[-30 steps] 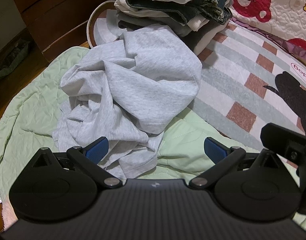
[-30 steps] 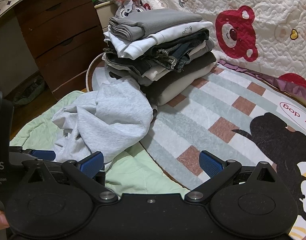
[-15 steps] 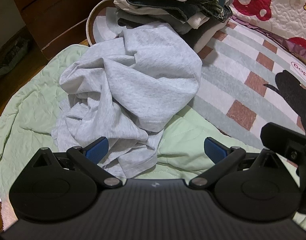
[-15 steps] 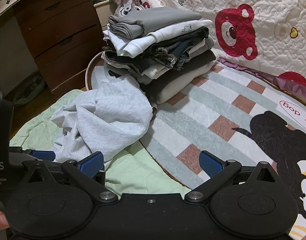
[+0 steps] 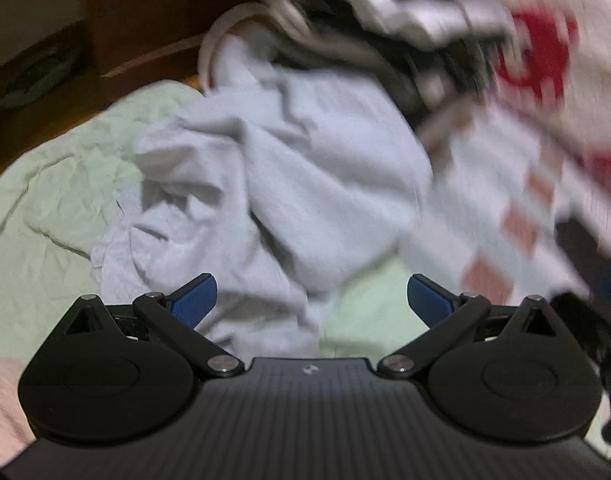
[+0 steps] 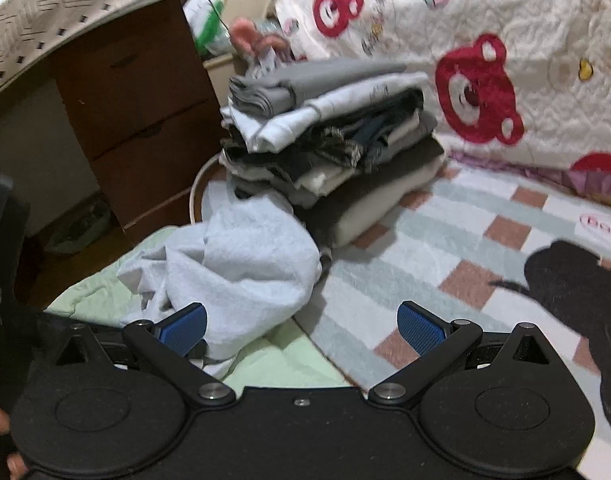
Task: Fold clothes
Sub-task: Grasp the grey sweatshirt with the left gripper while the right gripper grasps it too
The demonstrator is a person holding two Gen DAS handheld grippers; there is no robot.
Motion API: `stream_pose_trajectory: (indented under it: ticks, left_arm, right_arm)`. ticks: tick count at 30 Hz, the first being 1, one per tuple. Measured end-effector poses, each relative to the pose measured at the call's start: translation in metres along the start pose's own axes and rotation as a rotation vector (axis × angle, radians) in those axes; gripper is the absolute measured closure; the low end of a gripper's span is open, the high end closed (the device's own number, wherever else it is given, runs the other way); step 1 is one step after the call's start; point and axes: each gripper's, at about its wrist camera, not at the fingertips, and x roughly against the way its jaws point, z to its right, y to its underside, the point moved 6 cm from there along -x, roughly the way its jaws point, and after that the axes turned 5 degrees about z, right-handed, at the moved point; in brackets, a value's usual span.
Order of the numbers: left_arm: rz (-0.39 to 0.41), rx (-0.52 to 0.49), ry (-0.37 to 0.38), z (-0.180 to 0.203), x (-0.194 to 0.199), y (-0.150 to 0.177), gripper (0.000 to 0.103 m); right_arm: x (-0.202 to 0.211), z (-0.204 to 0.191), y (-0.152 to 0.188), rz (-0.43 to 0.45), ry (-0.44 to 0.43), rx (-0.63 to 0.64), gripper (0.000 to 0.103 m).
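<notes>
- Here, both grippers have their jaws spread wide and hold nothing: the left gripper (image 5: pixel 309 292) frames the near hem of the grey garment (image 5: pixel 281 184) at lower centre of its view, its left pad at the cloth's edge, though contact cannot be told through the blur.
- The right gripper (image 6: pixel 301 322) hangs over the seam between green sheet (image 6: pixel 265 372) and checked rug (image 6: pixel 445 240); its left pad overlaps the garment's near edge in the picture, the right pad the rug.
- Change: half a second ago both views were sharp; now the left view smears strongly toward upper right and the right view more mildly, and the stack (image 6: pixel 329 140) sits nearer frame centre in the right view. Judgement: both tools are swinging, not settling on the cloth.
- The garment lies as before, crumpled in a heap on the green sheet at centre-left of both views, its far edge against the foot of the stack.
- The stack of folded clothes stands behind it, before the bear quilt (image 6: pixel 485 60) at upper right; a wooden drawer unit (image 6: pixel 137 112) fills upper left.
- Judgement: the heap remains unfolded, while folded pieces are already piled; a grasp on its hem or corners would need the motion to steady.
</notes>
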Motion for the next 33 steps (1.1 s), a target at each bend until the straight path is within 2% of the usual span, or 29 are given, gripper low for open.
stream_pose_trajectory:
  ticks: [2, 5, 7, 9, 11, 14, 17, 18, 20, 22, 23, 24, 25, 28, 29, 30, 32, 33]
  left_arm:
    - [0.025, -0.020, -0.013, -0.012, -0.005, 0.008, 0.000]
    - [-0.020, -0.061, -0.081, -0.029, -0.021, 0.012, 0.000]
    - [-0.020, -0.005, -0.062, -0.042, -0.030, -0.003, 0.000]
    - [-0.020, 0.051, -0.043, -0.056, -0.038, -0.018, 0.000]
    - [-0.018, 0.051, -0.145, -0.068, -0.054, -0.038, 0.002]
    - [-0.012, 0.057, -0.149, -0.077, -0.082, -0.069, 0.003]
    - [0.025, 0.131, -0.148, -0.098, -0.094, -0.078, 0.010]
    - [0.035, 0.152, -0.155, -0.105, -0.097, -0.079, 0.012]
    - [0.041, 0.215, -0.120, -0.126, -0.099, -0.072, 0.028]
    - [0.029, 0.290, -0.068, -0.147, -0.105, -0.067, 0.039]
    - [0.017, 0.341, -0.037, -0.157, -0.109, -0.067, 0.043]
    - [0.022, 0.368, -0.012, -0.163, -0.110, -0.068, 0.043]
    - [0.027, 0.395, 0.012, -0.168, -0.111, -0.069, 0.043]
    - [0.040, 0.421, 0.022, -0.174, -0.117, -0.073, 0.043]
    - [0.034, 0.439, 0.031, -0.175, -0.122, -0.073, 0.043]
    - [0.029, 0.456, 0.040, -0.176, -0.126, -0.073, 0.042]
    - [0.002, 0.483, 0.048, -0.179, -0.135, -0.069, 0.039]
    - [-0.012, 0.496, 0.052, -0.180, -0.140, -0.067, 0.039]
  right_arm:
    - [0.000, -0.001, 0.000, 0.016, -0.006, 0.046, 0.000]
    - [-0.004, -0.002, 0.002, 0.017, -0.030, 0.116, 0.000]
    - [-0.007, -0.003, 0.003, 0.018, -0.047, 0.163, 0.000]
    - [-0.015, -0.005, -0.001, -0.003, -0.101, 0.170, 0.000]
    - [-0.029, -0.005, -0.009, -0.041, -0.151, 0.123, 0.000]
    - [-0.060, -0.005, -0.023, -0.115, -0.144, 0.076, 0.000]
    - [-0.091, -0.005, -0.036, -0.190, -0.134, 0.030, 0.001]
    - [-0.102, -0.005, -0.040, -0.215, -0.130, 0.015, 0.008]
    - [-0.122, -0.005, -0.049, -0.265, -0.123, -0.016, 0.023]
    - [-0.143, -0.005, -0.058, -0.314, -0.116, -0.047, 0.035]
    - [-0.151, -0.009, -0.060, -0.321, -0.118, -0.034, 0.045]
    - [-0.159, -0.014, -0.062, -0.325, -0.121, -0.017, 0.046]
    - [-0.166, -0.019, -0.064, -0.329, -0.123, 0.000, 0.046]
    - [-0.185, -0.038, -0.066, -0.316, -0.160, 0.071, 0.044]
    - [-0.191, -0.040, -0.064, -0.306, -0.150, 0.072, 0.034]
    - [-0.197, -0.042, -0.061, -0.296, -0.136, 0.070, 0.020]
    - [-0.211, -0.046, -0.053, -0.278, -0.070, 0.133, 0.014]
    - [-0.216, -0.043, -0.048, -0.289, -0.069, 0.104, 0.014]
